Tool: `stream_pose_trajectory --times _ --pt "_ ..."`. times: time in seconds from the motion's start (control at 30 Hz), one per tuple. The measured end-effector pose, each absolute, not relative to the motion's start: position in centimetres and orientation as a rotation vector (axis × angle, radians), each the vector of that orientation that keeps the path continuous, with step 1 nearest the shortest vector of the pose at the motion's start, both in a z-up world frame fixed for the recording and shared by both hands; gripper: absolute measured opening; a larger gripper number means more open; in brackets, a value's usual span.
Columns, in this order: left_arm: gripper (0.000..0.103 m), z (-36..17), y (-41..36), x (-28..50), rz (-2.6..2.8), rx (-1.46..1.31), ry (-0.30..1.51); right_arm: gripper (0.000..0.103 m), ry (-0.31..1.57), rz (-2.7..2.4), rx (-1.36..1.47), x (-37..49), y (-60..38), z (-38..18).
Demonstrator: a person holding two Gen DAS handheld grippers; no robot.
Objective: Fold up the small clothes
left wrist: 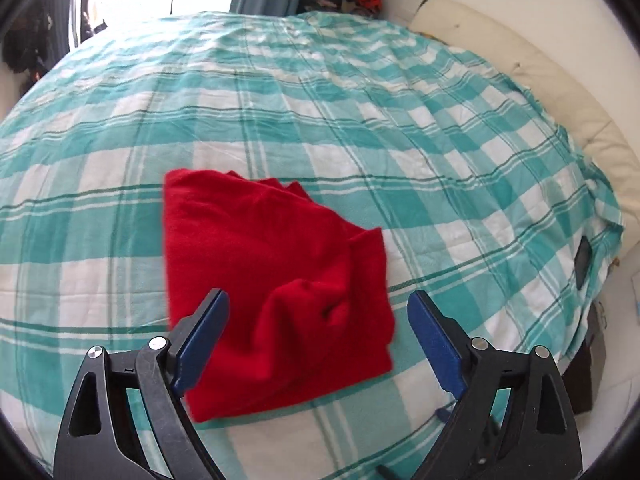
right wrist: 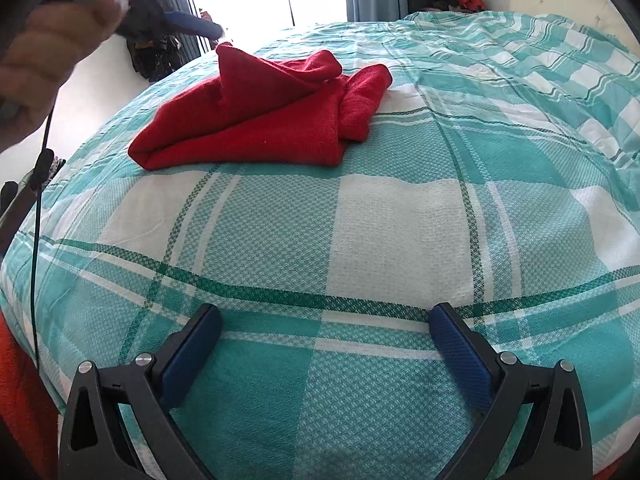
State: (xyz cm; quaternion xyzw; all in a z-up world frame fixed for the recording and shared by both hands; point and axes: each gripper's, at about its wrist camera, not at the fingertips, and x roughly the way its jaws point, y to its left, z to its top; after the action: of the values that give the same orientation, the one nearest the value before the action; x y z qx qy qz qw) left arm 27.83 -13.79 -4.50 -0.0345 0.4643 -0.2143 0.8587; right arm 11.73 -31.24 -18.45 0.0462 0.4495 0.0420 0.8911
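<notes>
The red garment (left wrist: 276, 264) lies partly folded and rumpled on the bed's teal-and-white checked cover (left wrist: 400, 128). The left hand-held gripper (left wrist: 318, 300) hangs above the garment with its jaws spread wide, released, nothing between the pads. The right hand-held gripper (right wrist: 326, 314) is likewise released, jaws wide over bare cover, well apart from the garment, which lies beyond it toward the upper left.
</notes>
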Motion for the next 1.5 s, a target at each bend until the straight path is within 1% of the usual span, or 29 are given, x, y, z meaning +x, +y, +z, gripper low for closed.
stream_pose_trajectory --times 0.07,0.13,0.2,0.27,0.37,0.43,0.5,0.57,0.6,0.63,0.67,0.7,0.77,0.83,0.9,0.93,0.97,1.0,1.03,1.07,1.1,1.23,1.27,1.3,1.37,1.4,1.43,1.47,1.5 --pt "0.093 -5.4 -9.0 26.4 -0.354 -0.049 0.938 0.099 0.943 0.083 0.206 12.0 -32.4 -16.5" --pt "0.093 -7.9 -5.0 25.4 -0.246 -0.037 0.953 0.099 0.851 0.146 0.425 12.5 -34.2 -14.0" --pt "0.091 -10.9 -1.7 24.2 -0.168 -0.067 1.002 0.099 0.781 0.271 0.636 14.8 -35.5 -12.2" --pt "0.089 -13.8 0.7 22.9 -0.109 -0.123 1.035 0.099 0.781 0.337 0.807 18.8 -36.3 -11.8" --pt "0.089 -16.4 3.1 20.7 -0.049 -0.209 1.042 0.099 0.86 0.34 0.936 25.7 -36.6 -13.2" --pt "0.089 -16.4 3.5 19.3 -0.041 -0.209 0.996 0.099 0.976 0.331 1.012 29.7 -36.4 -15.5" --pt "0.089 -16.3 3.0 18.6 -0.047 -0.165 0.993 0.099 1.065 0.27 1.153 31.8 -36.2 -18.2" --pt "0.089 -16.4 2.7 18.1 -0.06 -0.116 0.988 0.099 1.104 0.22 1.251 32.8 -36.0 -19.9" --pt "0.089 -16.4 2.6 18.0 -0.067 -0.1 0.987 0.093 1.118 0.203 1.265 33.2 -35.9 -20.1" --pt "0.09 -16.5 2.6 17.8 -0.073 -0.09 0.986 0.084 1.135 0.199 1.253 33.6 -35.8 -20.0" --pt "0.09 -16.5 2.7 17.7 -0.077 -0.084 0.984 0.05 1.168 0.216 1.199 34.2 -35.5 -19.6" --pt "0.09 -16.5 2.7 17.7 -0.08 -0.082 0.982 0.009 1.218 0.234 1.086 34.9 -35.1 -18.9" --pt "0.09 -16.5 2.9 17.6 -0.08 -0.087 0.981 0.011 1.276 0.268 0.83 36.0 -34.1 -17.0" --pt "0.09 -16.5 3.0 17.5 -0.076 -0.095 0.979 0.011 1.191 0.367 0.607 36.0 -33.1 -13.7" --pt "0.091 -16.6 3.0 17.5 -0.071 -0.097 0.973 0.011 1.059 0.501 0.529 35.5 -33.1 -11.3" --pt "0.092 -16.7 2.9 17.5 -0.066 -0.095 0.972 0.012 1.049 0.498 0.479 35.4 -33.2 -11.2" --pt "0.092 -16.7 2.7 17.5 -0.061 -0.089 0.973 0.016 1.091 0.457 0.437 35.4 -33.3 -12.1" --pt "0.092 -16.8 2.5 17.6 -0.058 -0.082 0.974 0.019 1.151 0.416 0.432 35.5 -33.7 -13.3" --pt "0.093 -16.8 2.4 17.6 -0.053 -0.075 0.975 0.019 1.198 0.389 0.445 35.7 -33.9 -14.6" --pt "0.093 -16.7 2.3 17.6 -0.051 -0.071 0.976 0.025 1.229 0.374 0.472 35.6 -34.3 -15.7" --pt "0.093 -16.7 2.3 17.6 -0.052 -0.071 0.976 0.035 1.243 0.37 0.516 35.3 -34.9 -16.4" --pt "0.094 -16.8 2.2 17.6 -0.059 -0.065 0.973 0.039 1.198 0.408 0.796 34.4 -36.7 -17.6" --pt "0.094 -16.8 2.1 17.6 -0.058 -0.059 0.972 0.048 1.197 0.405 0.853 34.2 -37.0 -17.9" --pt "0.094 -16.9 2.0 17.6 -0.056 -0.054 0.971 0.059 1.196 0.402 0.895 33.9 -37.3 -17.9" --pt "0.095 -17.0 1.9 17.6 -0.053 -0.047 0.969 0.062 1.202 0.407 0.941 33.6 -37.3 -18.0" --pt "0.095 -17.1 1.9 17.6 -0.051 -0.046 0.967 0.062 1.223 0.41 0.928 33.7 -37.1 -17.9" --pt "0.095 -17.1 1.9 17.6 -0.05 -0.045 0.967 0.055 1.253 0.418 0.879 33.9 -36.6 -17.5" --pt "0.095 -17.1 1.9 17.6 -0.049 -0.044 0.966 0.026 1.285 0.434 0.797 34.2 -35.8 -17.1" --pt "0.095 -17.0 2.0 17.6 -0.051 -0.045 0.967 0.009 1.311 0.442 0.683 34.5 -34.9 -16.5"
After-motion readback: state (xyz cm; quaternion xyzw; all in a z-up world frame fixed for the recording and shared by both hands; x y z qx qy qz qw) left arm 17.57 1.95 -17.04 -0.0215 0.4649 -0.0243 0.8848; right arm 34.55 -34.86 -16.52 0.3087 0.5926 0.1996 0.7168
